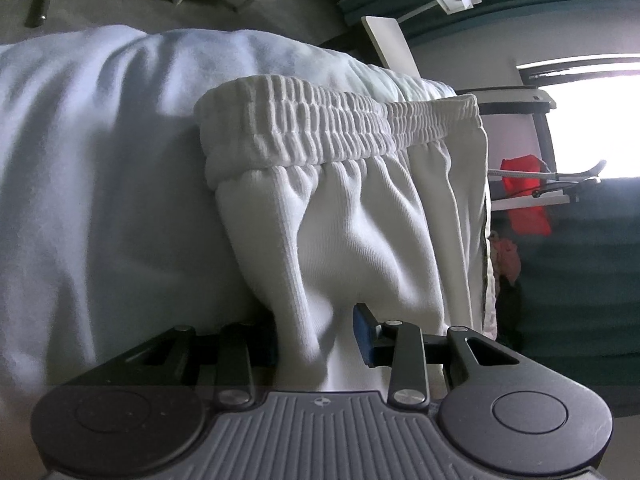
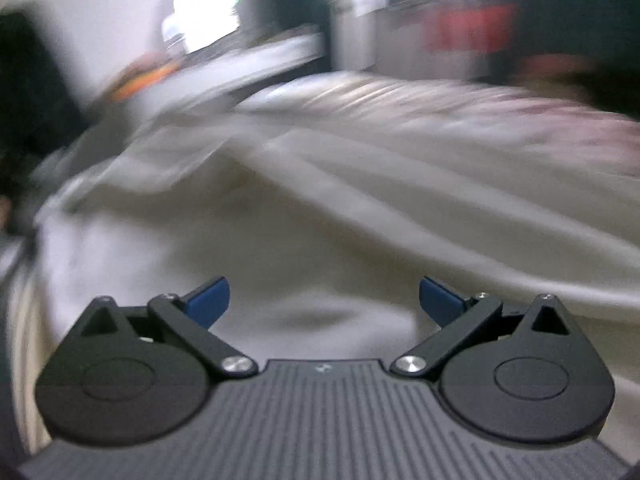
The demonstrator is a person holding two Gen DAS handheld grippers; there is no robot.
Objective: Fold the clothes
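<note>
Left gripper (image 1: 316, 336) pinches a bunched fold of white ribbed-knit shorts with elastic waistband (image 1: 344, 184) lying on pale bedsheet (image 1: 80, 160), right gripper (image 2: 324, 300) gapes wide, empty; thin bite, fabric could slip out if pulled.

Left wrist view is sharp, daylight from a blown-out window (image 1: 592, 120) at right, pure white glare there. White shorts (image 1: 360, 216) evenly lit, soft shadows in the pleats; pale blanket (image 1: 100, 160) goes bluish-grey in its folds. Strong fisheye bend at the edges. Right wrist view is heavily motion-blurred: bedding (image 2: 360, 184) smeared into streaks, background unreadable, two overexposed windows (image 2: 204, 12) up top. Only the gripper body stays crisp there. Corners are dark.
</note>
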